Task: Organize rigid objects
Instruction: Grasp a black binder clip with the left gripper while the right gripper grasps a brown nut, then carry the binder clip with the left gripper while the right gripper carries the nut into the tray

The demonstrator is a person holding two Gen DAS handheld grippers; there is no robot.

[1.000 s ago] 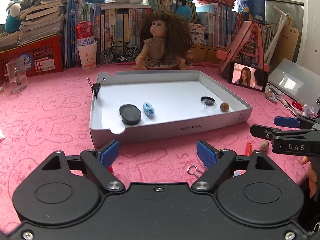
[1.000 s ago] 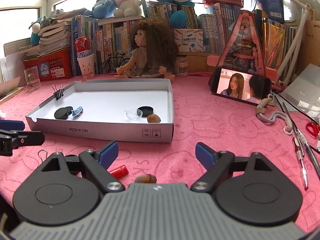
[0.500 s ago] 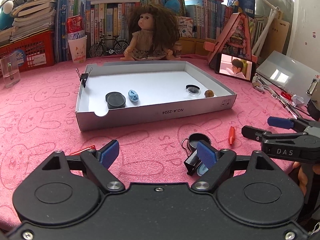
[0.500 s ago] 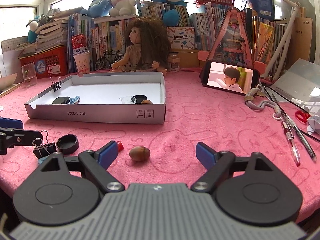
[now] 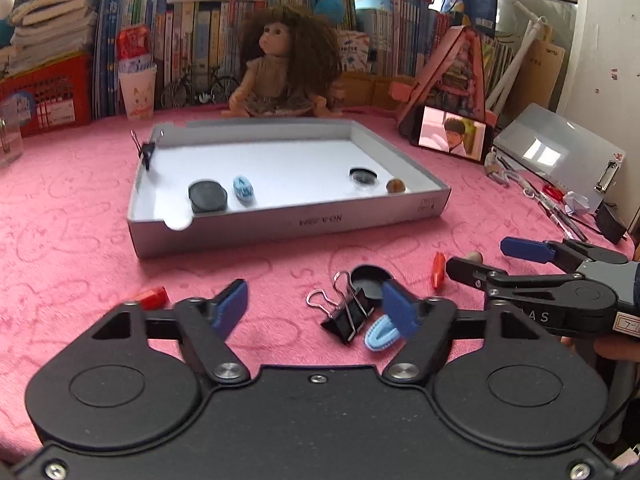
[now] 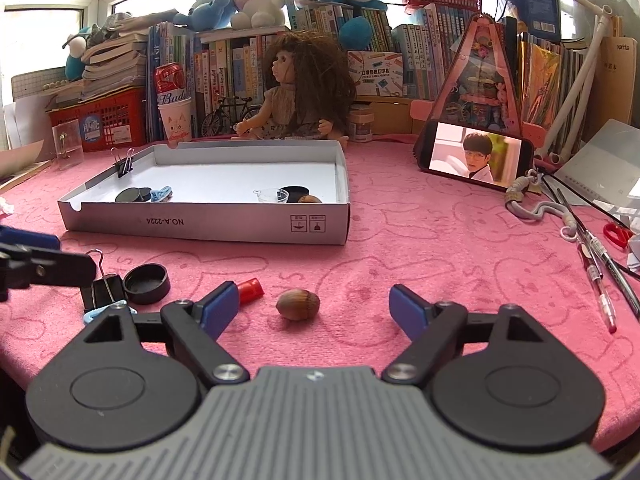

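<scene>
acorn (image 6: 298,305) shows whole from right wrist only.

box side (image 6: 208,226): we read "NO.A-222A"
red can (image 6: 171,80): we read "Bud…", rest hidden
board, far right (image 6: 618,80): "xante", unsure

Both cameras pulled back from the white box lid (image 5: 288,224), so it looked smaller and farther off. Stuff near the table edge came into view: a black binder clip (image 5: 347,316), a black cap (image 5: 370,280) and a light blue clip (image 5: 380,332). The left gripper (image 5: 314,310) jaws had just been closing, nothing pinched between them. The phone (image 6: 476,154) video switched scenes.
</scene>
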